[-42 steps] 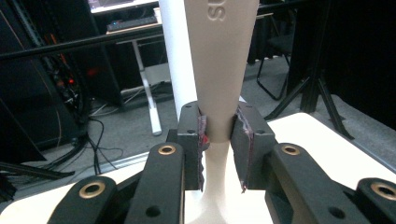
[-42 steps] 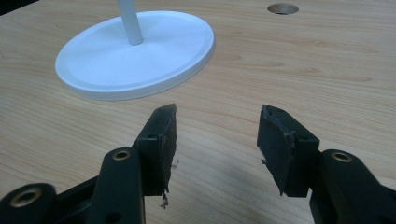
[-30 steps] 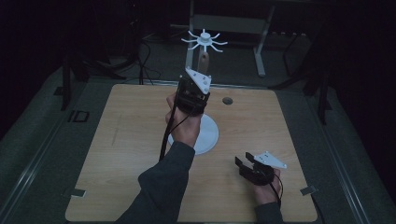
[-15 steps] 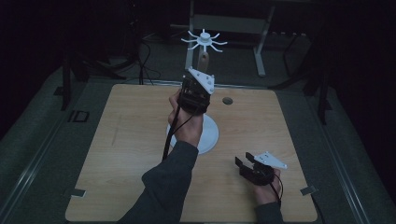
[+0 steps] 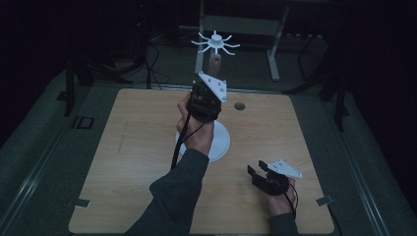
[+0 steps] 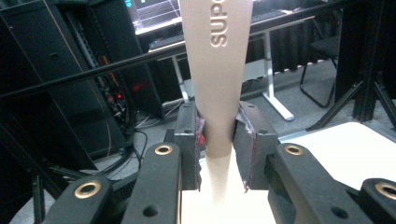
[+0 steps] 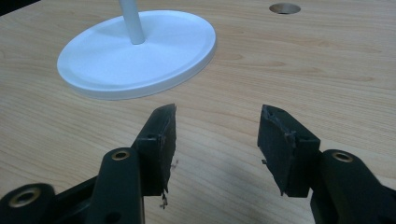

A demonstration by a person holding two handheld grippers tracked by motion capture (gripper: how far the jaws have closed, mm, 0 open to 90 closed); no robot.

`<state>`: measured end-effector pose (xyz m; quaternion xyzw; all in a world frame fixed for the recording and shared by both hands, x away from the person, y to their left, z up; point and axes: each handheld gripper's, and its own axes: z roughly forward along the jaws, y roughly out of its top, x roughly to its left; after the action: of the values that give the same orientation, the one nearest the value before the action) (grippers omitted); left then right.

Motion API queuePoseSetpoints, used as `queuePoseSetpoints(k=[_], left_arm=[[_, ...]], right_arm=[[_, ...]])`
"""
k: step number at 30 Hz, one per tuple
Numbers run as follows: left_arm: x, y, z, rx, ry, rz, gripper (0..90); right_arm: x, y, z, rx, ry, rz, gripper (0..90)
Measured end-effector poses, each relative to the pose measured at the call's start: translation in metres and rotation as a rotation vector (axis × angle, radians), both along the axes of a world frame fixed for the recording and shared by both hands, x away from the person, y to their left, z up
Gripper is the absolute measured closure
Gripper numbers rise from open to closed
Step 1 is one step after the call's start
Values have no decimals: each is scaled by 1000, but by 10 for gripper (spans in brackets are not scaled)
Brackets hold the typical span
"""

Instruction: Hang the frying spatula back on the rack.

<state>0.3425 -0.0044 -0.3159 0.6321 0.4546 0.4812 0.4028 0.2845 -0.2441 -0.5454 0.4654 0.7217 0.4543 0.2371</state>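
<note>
A tan, tapered plastic handle [image 6: 215, 70] embossed with letters stands upright, clamped between the left tool's [image 6: 218, 140] pads above the table.

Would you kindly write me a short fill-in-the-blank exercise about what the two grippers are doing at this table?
1. The left gripper is clamped on a tan ____-shaped handle.
2. The right gripper rests low over the table with its jaws ____.
3. The white stand rises on a thin pole from a ____ base.

Missing words: cone; open; round
</note>
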Motion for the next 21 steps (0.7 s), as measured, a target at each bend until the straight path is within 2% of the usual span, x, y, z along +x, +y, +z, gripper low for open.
queuePoseSetpoints(k=[8,15,19,21], left_arm=[[7,1,1,-9,30,7,724],[9,4,0,-24,40,-25,715],[12,7,-1,-39,48,-50,683],[11,7,-1,-47,40,-58,658]], right_arm=[[0,0,0,1,0,1,466],[0,-1,0,0,0,0,465],[0,-1,0,-3,1,-1,465],[0,-1,0,-2,2,0,465]])
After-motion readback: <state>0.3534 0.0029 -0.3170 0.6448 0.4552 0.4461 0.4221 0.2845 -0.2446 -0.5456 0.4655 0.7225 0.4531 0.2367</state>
